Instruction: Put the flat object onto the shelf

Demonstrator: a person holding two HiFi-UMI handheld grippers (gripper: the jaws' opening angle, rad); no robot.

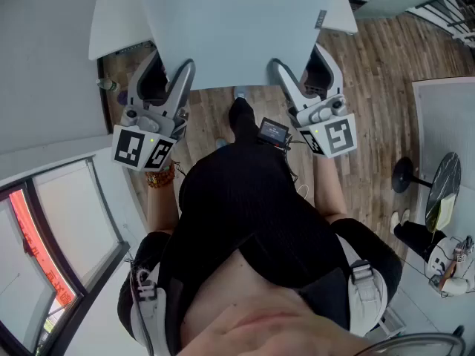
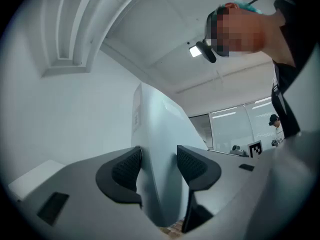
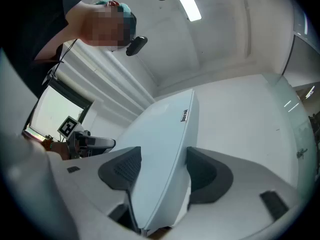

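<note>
- We hold the flat object (image 1: pixel 237 28) between us and the far side of the scene, above the wooden floor (image 1: pixel 386 65). It is gripped along its near edge.
- The left gripper (image 1: pixel 165 76) clamps the near-left corner and the right gripper (image 1: pixel 306 76) the near-right corner. Each one's jaws stand wide but closed on the panel.
- In the left gripper view, the ribbed dark pads (image 2: pixel 127 171) press on both faces of the panel (image 2: pixel 160 149). The right gripper view shows the same, with a pad (image 3: pixel 122 169) bearing on the panel's face (image 3: pixel 160 144).
- It is a broad, pale blue-grey slab with a smooth, faintly glossy skin, rounded corners and a small label (image 3: pixel 184 115) on one edge.
- We judge it stiff, since it shows no sag. Its thickness suggests moderate weight.
- The slick faces could slip, so two well-spaced grips on one edge suit it. We should keep both grippers level to avoid twisting it.
- We cannot pick out the shelf for certain.
</note>
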